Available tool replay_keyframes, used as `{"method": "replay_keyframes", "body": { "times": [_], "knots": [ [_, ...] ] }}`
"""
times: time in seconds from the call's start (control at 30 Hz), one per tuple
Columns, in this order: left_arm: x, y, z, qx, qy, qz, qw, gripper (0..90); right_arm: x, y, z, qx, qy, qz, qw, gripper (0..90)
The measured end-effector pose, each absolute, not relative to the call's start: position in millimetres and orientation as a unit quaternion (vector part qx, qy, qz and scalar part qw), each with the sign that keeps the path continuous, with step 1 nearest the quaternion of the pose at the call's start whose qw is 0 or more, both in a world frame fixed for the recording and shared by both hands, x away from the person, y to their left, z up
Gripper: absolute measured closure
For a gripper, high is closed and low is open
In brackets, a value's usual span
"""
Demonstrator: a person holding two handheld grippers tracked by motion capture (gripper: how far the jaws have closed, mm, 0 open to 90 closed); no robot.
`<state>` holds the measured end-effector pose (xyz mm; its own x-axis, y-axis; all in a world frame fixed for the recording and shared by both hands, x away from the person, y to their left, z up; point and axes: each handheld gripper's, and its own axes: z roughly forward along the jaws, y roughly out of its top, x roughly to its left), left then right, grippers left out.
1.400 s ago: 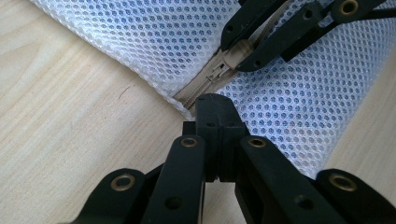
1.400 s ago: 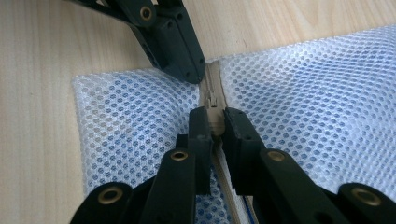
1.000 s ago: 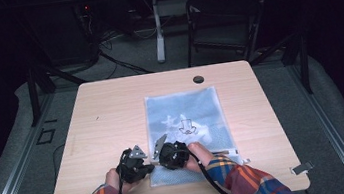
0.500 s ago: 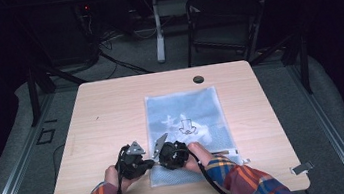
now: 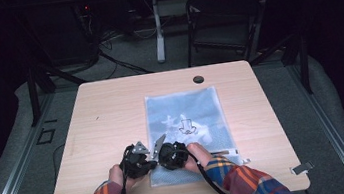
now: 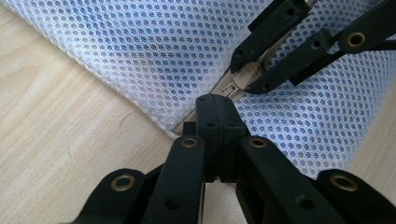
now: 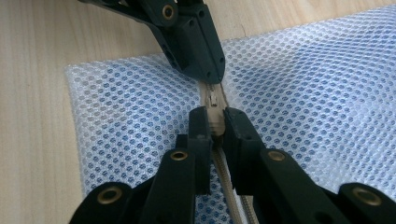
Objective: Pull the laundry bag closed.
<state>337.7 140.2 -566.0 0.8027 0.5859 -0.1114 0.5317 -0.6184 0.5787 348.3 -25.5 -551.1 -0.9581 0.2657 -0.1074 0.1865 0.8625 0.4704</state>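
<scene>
Right gripper view shows the right tool (image 7: 212, 122) clamped on the zipper pull (image 7: 214, 122) at frame centre, left tool (image 7: 205, 70) pinching the mesh bag's (image 7: 140, 121) edge, nothing shifted since a second ago, unzipping not begun.

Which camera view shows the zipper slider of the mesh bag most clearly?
The right gripper view: the beige zipper slider sits close up between the right gripper jaws, its small pull visible. The left gripper view shows it farther off, partly hidden by those jaws. In the high view the mesh bag is visible, but the slider is too small to tell.
</scene>
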Motion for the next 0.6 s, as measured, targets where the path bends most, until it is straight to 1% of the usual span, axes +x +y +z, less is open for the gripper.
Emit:
{"method": "replay_keyframes", "body": {
  "times": [0.1,0.13,0.2,0.23,0.6],
  "knots": [
    [337.7,140.6,-565.5,0.902,0.307,0.051,0.299,90.0,348.2,-25.2,-551.1,0.117,0.962,0.233,0.086,81.9],
    [338.3,141.2,-565.3,0.903,0.303,0.041,0.301,90.0,347.8,-24.9,-550.8,0.118,0.962,0.231,0.086,81.9],
    [338.7,141.6,-564.5,0.908,0.297,0.041,0.293,90.0,348.0,-24.9,-550.3,0.118,0.963,0.228,0.084,81.9],
    [337.1,139.9,-565.1,0.904,0.305,0.054,0.293,90.0,348.2,-25.0,-550.2,0.119,0.963,0.228,0.084,81.9],
    [337.0,139.7,-565.9,0.900,0.311,0.046,0.302,90.0,349.7,-30.0,-546.2,0.119,0.965,0.218,0.081,81.9]
  ]
}}
